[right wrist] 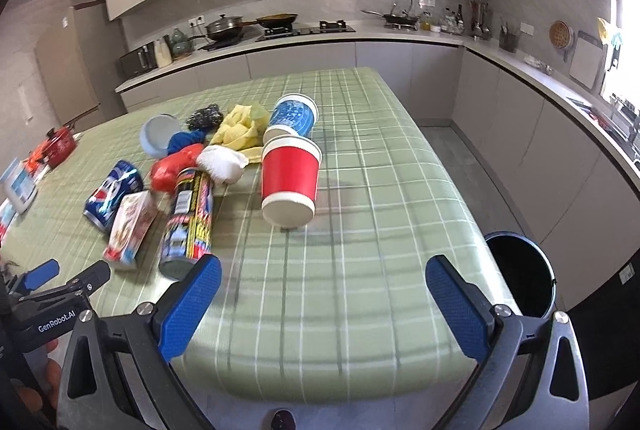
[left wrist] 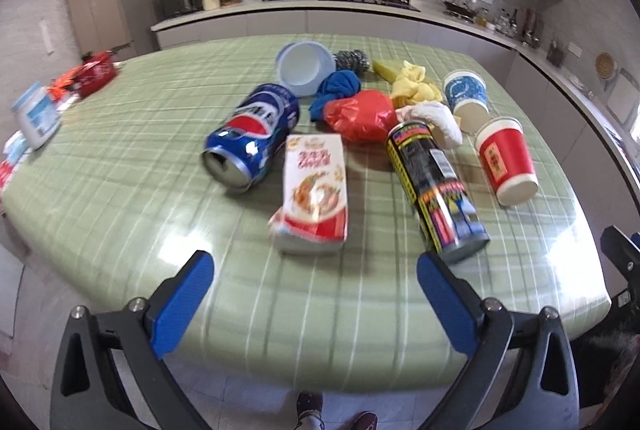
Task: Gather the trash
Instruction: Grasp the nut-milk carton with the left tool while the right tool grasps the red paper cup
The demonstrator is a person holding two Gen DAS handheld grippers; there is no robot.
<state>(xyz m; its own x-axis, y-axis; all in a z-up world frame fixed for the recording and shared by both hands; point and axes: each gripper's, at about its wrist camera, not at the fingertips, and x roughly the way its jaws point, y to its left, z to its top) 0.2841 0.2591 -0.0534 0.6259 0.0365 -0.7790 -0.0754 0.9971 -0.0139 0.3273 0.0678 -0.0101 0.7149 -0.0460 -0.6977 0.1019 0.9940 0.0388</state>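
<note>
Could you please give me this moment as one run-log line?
left claw: open, empty | right claw: open, empty | nearest: red paper cup upside down | bin: beside table | trash uncollected

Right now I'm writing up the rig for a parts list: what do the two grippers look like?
Both match. The left gripper and right gripper each have two flat blue textured pads on black triangular frames with cut-outs and silver bolts. The left gripper's body reads "GenRobot.AI" in white.
</note>
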